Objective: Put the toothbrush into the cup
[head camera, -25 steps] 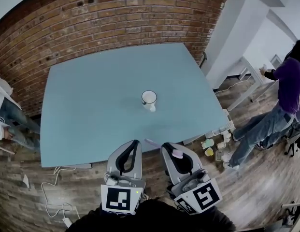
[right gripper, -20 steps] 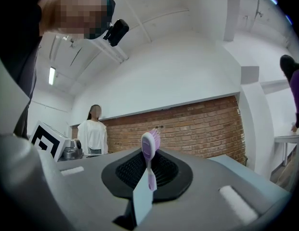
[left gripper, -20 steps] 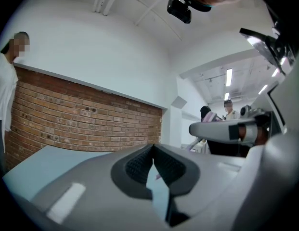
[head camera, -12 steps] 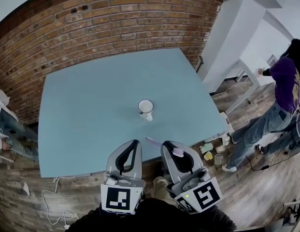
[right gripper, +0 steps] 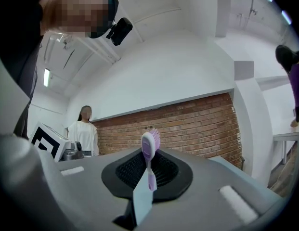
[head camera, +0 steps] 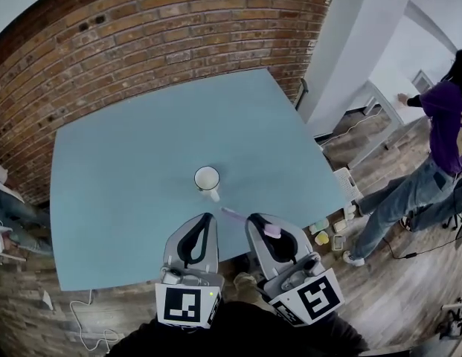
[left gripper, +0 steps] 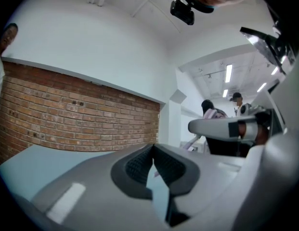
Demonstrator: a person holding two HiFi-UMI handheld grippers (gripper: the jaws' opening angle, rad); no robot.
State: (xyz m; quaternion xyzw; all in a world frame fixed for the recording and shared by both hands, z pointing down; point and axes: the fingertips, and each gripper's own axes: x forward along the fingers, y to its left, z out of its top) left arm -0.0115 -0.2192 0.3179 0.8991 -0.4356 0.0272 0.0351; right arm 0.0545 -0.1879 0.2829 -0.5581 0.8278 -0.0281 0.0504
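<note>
A white cup (head camera: 207, 178) stands upright near the middle of the light blue table (head camera: 126, 169). My right gripper (head camera: 253, 219) is over the table's near edge, just right of and in front of the cup. It is shut on a purple toothbrush (head camera: 269, 231), whose handle end pokes out to the left. In the right gripper view the toothbrush (right gripper: 149, 163) stands upright between the pads, bristle head on top. My left gripper (head camera: 209, 219) hovers beside the right one, right in front of the cup. The left gripper (left gripper: 151, 150) has its pads touching and holds nothing.
A brick wall (head camera: 164, 36) runs behind the table. A person in purple (head camera: 439, 125) stands at the far right, and another person (head camera: 4, 214) stands at the left edge. Small items (head camera: 323, 236) lie on the wooden floor by the table's right corner.
Both grippers have moved forward over the table's near edge. In the head view the cup now lies closer to them, lower and further left. The toothbrush stays in the right jaws.
</note>
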